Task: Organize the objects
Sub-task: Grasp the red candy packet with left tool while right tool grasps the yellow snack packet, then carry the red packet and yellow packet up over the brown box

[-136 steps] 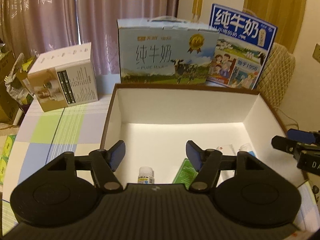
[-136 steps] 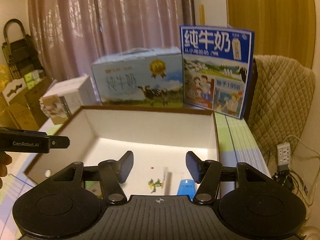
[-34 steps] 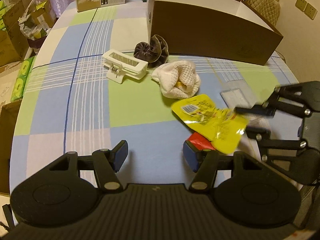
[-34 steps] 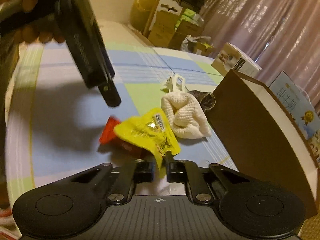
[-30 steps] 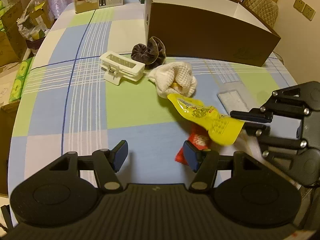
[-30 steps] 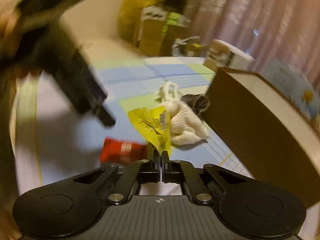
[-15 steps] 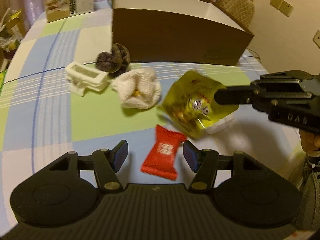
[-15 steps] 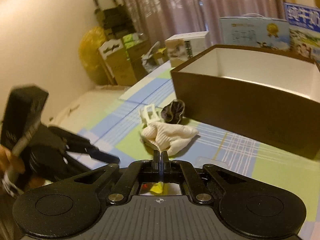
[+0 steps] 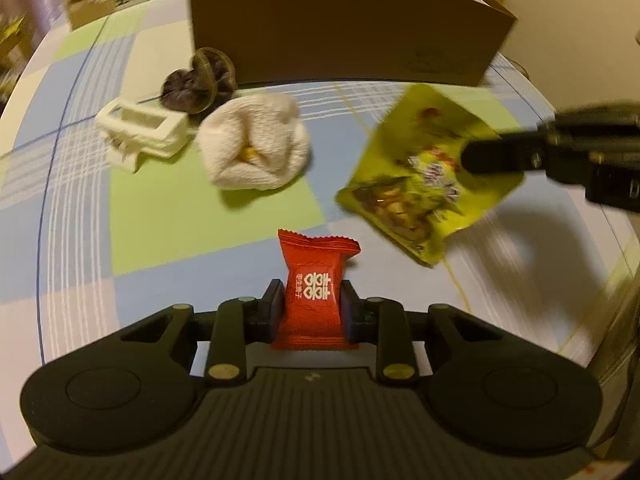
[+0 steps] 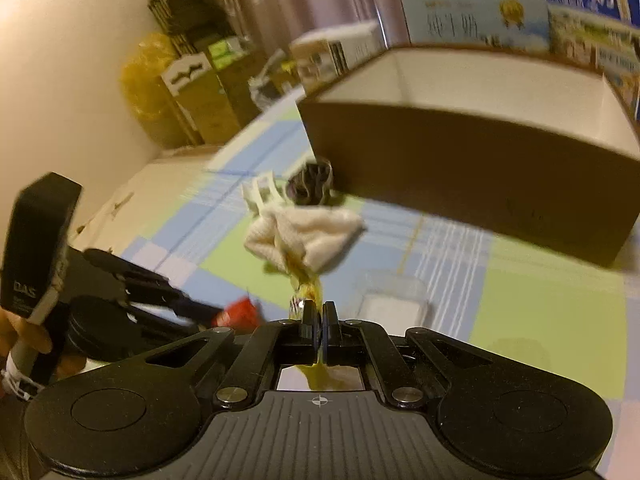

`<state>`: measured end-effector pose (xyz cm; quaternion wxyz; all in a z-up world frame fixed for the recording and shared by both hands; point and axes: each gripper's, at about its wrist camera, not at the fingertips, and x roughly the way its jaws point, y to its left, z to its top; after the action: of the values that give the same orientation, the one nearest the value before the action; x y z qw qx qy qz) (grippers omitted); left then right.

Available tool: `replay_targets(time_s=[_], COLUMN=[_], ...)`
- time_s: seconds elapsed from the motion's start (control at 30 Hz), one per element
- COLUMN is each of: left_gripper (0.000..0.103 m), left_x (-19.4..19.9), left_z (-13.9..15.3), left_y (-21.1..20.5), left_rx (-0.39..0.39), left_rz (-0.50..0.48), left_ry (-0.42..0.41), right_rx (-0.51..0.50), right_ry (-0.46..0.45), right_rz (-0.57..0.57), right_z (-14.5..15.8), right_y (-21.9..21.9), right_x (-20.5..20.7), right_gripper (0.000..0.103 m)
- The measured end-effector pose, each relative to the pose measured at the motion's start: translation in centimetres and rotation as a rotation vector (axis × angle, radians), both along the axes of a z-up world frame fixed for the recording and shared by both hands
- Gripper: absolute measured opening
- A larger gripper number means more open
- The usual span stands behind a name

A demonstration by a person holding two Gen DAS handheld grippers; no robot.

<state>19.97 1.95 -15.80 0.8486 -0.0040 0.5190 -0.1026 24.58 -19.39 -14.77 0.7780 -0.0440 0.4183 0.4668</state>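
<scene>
Red candy packet [image 9: 314,290]: upright between the left gripper [image 9: 312,312] jaws, both pads pressed on its sides, lower end on the checked tablecloth [image 9: 160,216]. Yellow snack pouch [image 9: 424,176]: pinched in the right gripper [image 10: 319,322], jaws clamped together on its edge, hanging clear of the cloth. Ahead of the left jaws: white knitted cloth [image 9: 254,146], white clip [image 9: 140,134], dark scrunchie [image 9: 196,82], brown box [image 9: 344,20] beyond.
</scene>
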Motion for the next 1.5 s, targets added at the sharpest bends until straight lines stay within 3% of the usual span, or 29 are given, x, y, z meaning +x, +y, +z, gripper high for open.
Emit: replay_targets(time_s=[0.1, 0.27, 0.4, 0.5, 0.53, 0.6, 1.13, 1.5], left_gripper=[0.024, 0.024, 0.024, 0.024, 0.024, 0.024, 0.024, 0.024], left_x=[0.0, 0.2, 0.3, 0.4, 0.4, 0.5, 0.5, 0.3], left_z=[0.2, 0.3, 0.3, 0.3, 0.3, 0.3, 1.1, 4.2], left_y=[0.7, 1.3, 1.2, 1.4, 1.4, 1.5, 1.8, 1.6], left_rx=[0.009, -0.010, -0.011, -0.015, -0.016, -0.023, -0.051, -0.094], left_rz=[0.050, 0.094, 0.108, 0.119, 0.124, 0.130, 0.156, 0.169], left_ry=[0.002, 0.013, 0.014, 0.015, 0.015, 0.014, -0.011, -0.093], right_rx=[0.017, 0.010, 0.012, 0.024, 0.034, 0.050, 0.140, 0.212], right_ry=[0.027, 0.016, 0.019, 0.010, 0.015, 0.036, 0.095, 0.087], right_rz=[0.006, 0.014, 0.014, 0.014, 0.014, 0.009, -0.063, -0.108], right_z=[-0.1, -0.4, -0.9, -1.1, -1.1, -1.0, 0.8, 3.0], right_y=[0.3, 1.2, 1.9, 2.4, 2.4, 2.4, 0.5, -1.0], right_x=[0.2, 0.0, -0.1, -0.1, -0.1, 0.1, 0.7, 0.6], right_gripper=[0.002, 0.023, 0.027, 0.024, 0.013, 0.002, 0.001, 0.001])
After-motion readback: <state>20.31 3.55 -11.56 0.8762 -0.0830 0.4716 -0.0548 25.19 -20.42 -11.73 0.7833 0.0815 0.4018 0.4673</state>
